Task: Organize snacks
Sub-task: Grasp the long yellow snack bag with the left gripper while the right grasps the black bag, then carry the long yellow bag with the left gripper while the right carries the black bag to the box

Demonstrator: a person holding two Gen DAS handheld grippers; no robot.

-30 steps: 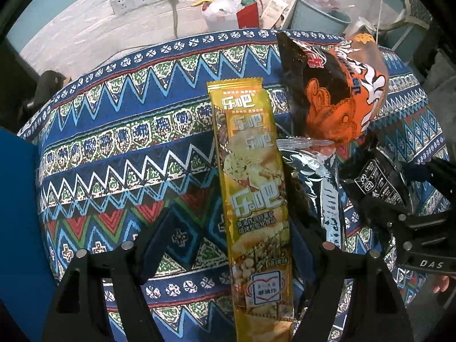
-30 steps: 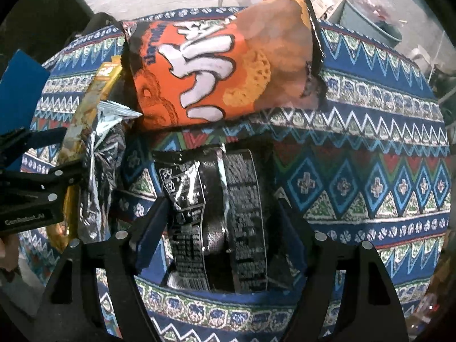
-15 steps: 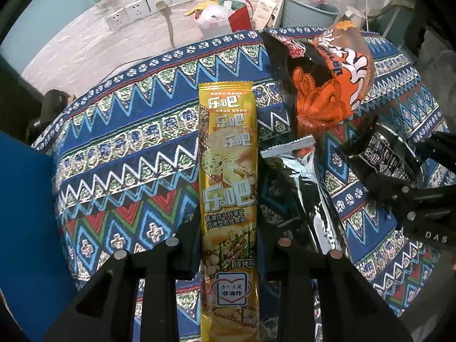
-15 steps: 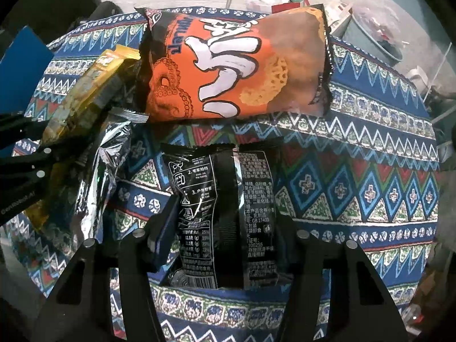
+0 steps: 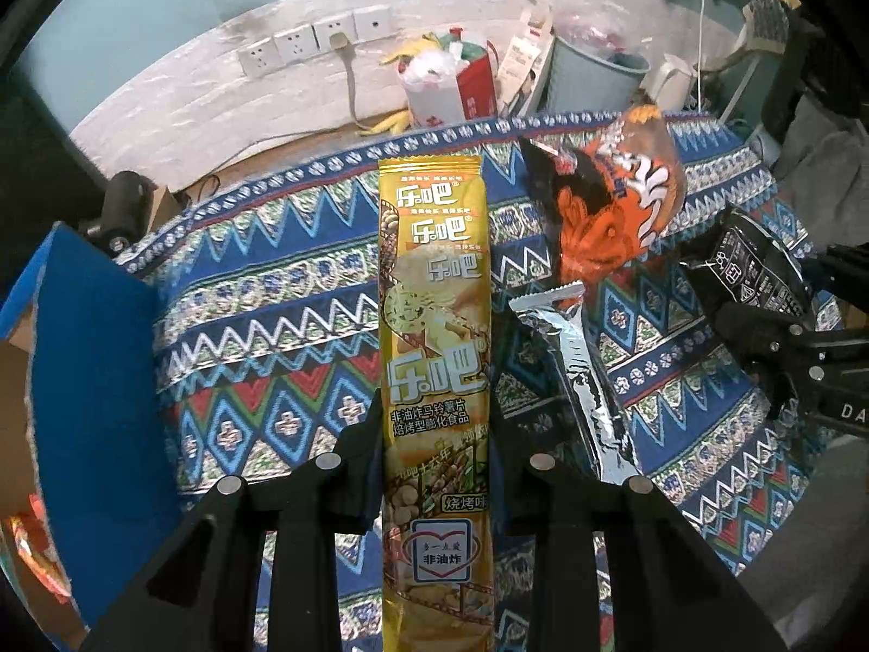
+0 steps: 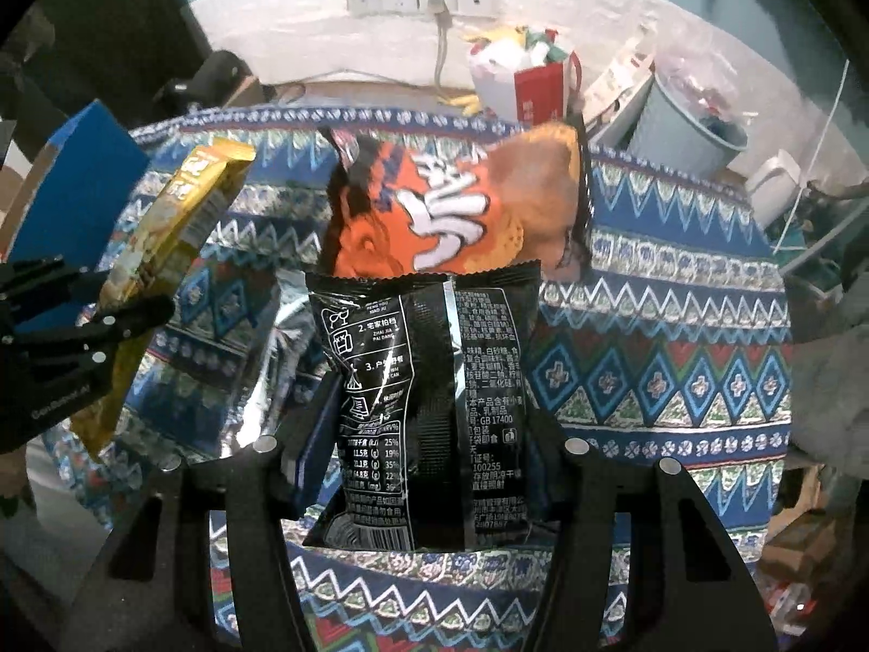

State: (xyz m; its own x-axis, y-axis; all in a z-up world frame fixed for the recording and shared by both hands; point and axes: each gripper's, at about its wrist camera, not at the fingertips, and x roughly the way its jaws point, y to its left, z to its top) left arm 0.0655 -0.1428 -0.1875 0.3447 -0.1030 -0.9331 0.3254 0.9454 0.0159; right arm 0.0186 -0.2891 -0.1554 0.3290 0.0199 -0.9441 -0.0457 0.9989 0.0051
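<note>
Lived-in home room: table under blue zigzag-patterned woven cloth (image 5: 260, 293); beyond the fingers, white wall sockets (image 5: 315, 41), grey plastic waste bin (image 5: 592, 81), red-and-white paper bag (image 6: 521, 87) on floor.

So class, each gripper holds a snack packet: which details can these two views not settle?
- Yellow packet: bottom end cut off by the left wrist view's lower edge.
- Black packet: front face turned away; only back print shows.
- Silver packet: label unseen, only foil.
- Blue box: contents hidden by its wall.

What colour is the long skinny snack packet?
The long snack packet is golden yellow with white lettering, best seen in the left wrist view.
</note>
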